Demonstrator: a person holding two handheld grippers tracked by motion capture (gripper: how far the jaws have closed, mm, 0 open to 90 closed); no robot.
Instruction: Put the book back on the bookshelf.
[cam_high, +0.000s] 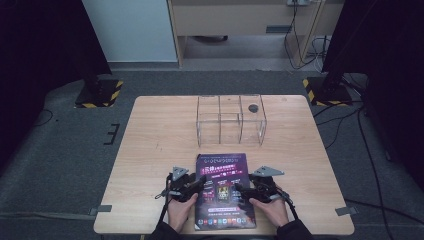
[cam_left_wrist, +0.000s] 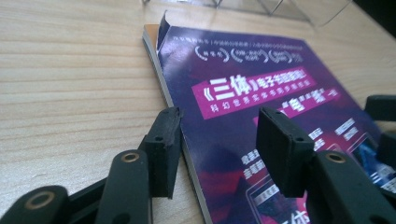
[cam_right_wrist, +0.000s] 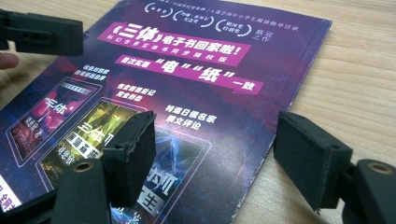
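A purple magazine (cam_high: 223, 190) with white and pink print lies flat at the table's front middle. My left gripper (cam_high: 201, 183) is at its left edge and is open. In the left gripper view its jaws straddle that edge, one over bare wood, the other over the cover (cam_left_wrist: 261, 70). My right gripper (cam_high: 240, 191) is at the magazine's right side, also open. In the right gripper view the cover (cam_right_wrist: 196, 79) runs under its left jaw, and its right jaw is over wood. The magazine's far left corner (cam_left_wrist: 162, 23) curls up. Neither gripper holds anything.
A clear acrylic organizer (cam_high: 230, 120) with several compartments stands behind the magazine; a small dark round object (cam_high: 253, 107) lies in its back right compartment. Light wooden table (cam_high: 150, 150) extends to both sides. Black stands with striped bases (cam_high: 100, 92) flank the far corners.
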